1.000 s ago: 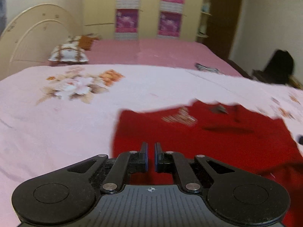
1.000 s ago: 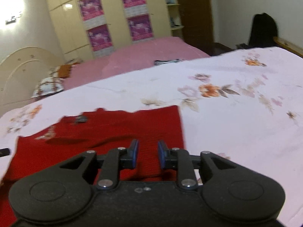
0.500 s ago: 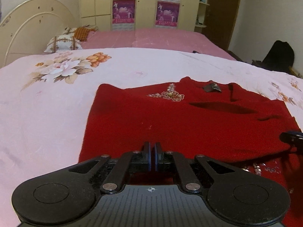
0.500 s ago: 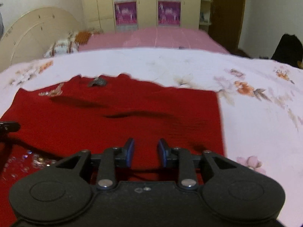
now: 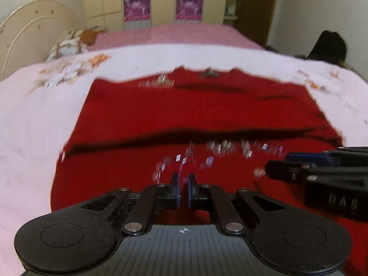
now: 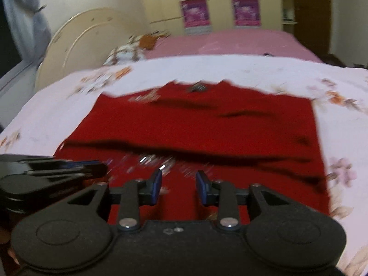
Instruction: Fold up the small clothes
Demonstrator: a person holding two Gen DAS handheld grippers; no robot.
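A red knitted garment [image 5: 184, 115] with shiny sequins lies on the pale floral bedsheet [image 5: 34, 119]. Its far part is folded over the near part, with a dark fold edge across the middle. It also shows in the right wrist view [image 6: 202, 124]. My left gripper [image 5: 183, 189] hovers over the near red cloth, its jaws a narrow slit apart with nothing seen between them. My right gripper [image 6: 179, 187] is open and empty above the near part. Each gripper shows in the other's view: the right one [image 5: 322, 172], the left one [image 6: 57, 170].
A second bed with a pink cover [image 5: 172, 34] and pillows [image 5: 66, 48] lies behind. A cream headboard [image 5: 30, 32] is at far left, a wardrobe [image 5: 161, 0] at the back, a dark bag [image 5: 329, 48] at far right.
Both grippers have pulled back toward the near edge of the garment and drawn close together. The left jaws, closed half a second ago, have parted slightly. The right jaws opened wider.
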